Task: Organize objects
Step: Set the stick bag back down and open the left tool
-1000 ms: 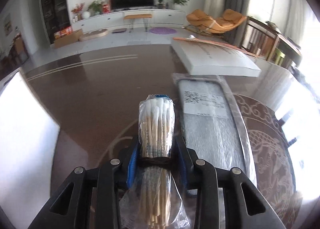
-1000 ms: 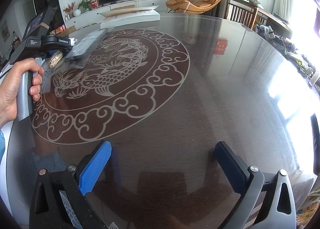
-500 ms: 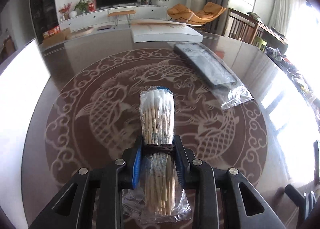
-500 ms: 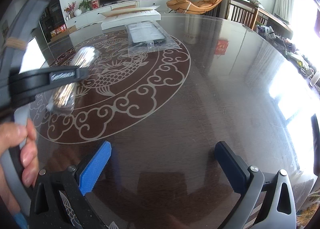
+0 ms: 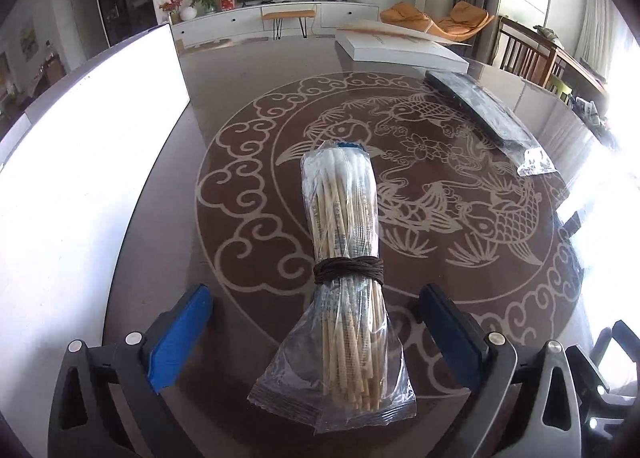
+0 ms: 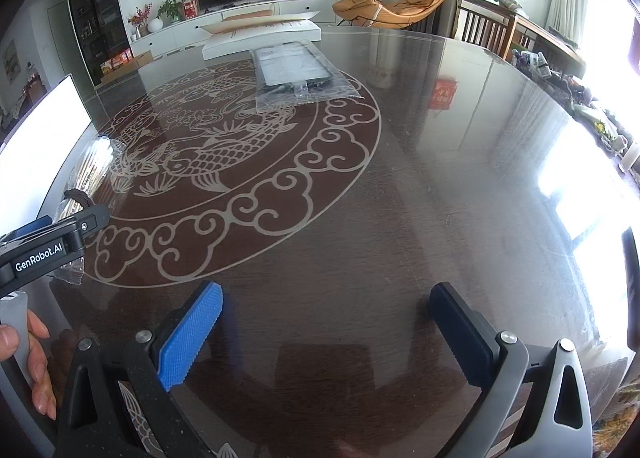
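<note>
Left gripper (image 5: 316, 322): jaws spread wide, holding nothing. Blue pads (image 5: 180, 338) stand clear on both sides of the cotton swab bundle (image 5: 344, 242), with table visible in the gaps, so no contact.

Cotton swab bundle: wooden-stick swabs in a clear plastic bag, tied round the middle with a dark cord (image 5: 348, 270). It lies flat on the glass table (image 5: 160, 242), long axis running away from the left camera, cotton tips at the far end, loose bag end nearest the gripper. It sits on the left part of the koi medallion (image 5: 432, 186) printed under the glass.

Right gripper (image 6: 326, 332): also fully spread, nothing between the fingers, only bare tabletop ahead of it. In its view the left gripper's body is at the left edge, with the bundle lying just past it and partly hidden by it; the person's fingers (image 6: 38, 370) show on the handle.

Other items: a dark flat item in a clear bag (image 5: 488, 114), lying at the far right edge of the medallion, well apart from the bundle. Could be a keyboard, but the view is too distorted to confirm. Beyond it, a flat white box (image 5: 400, 52) at the far side of the table. A white panel (image 5: 80, 162) runs along the table's left side.
</note>
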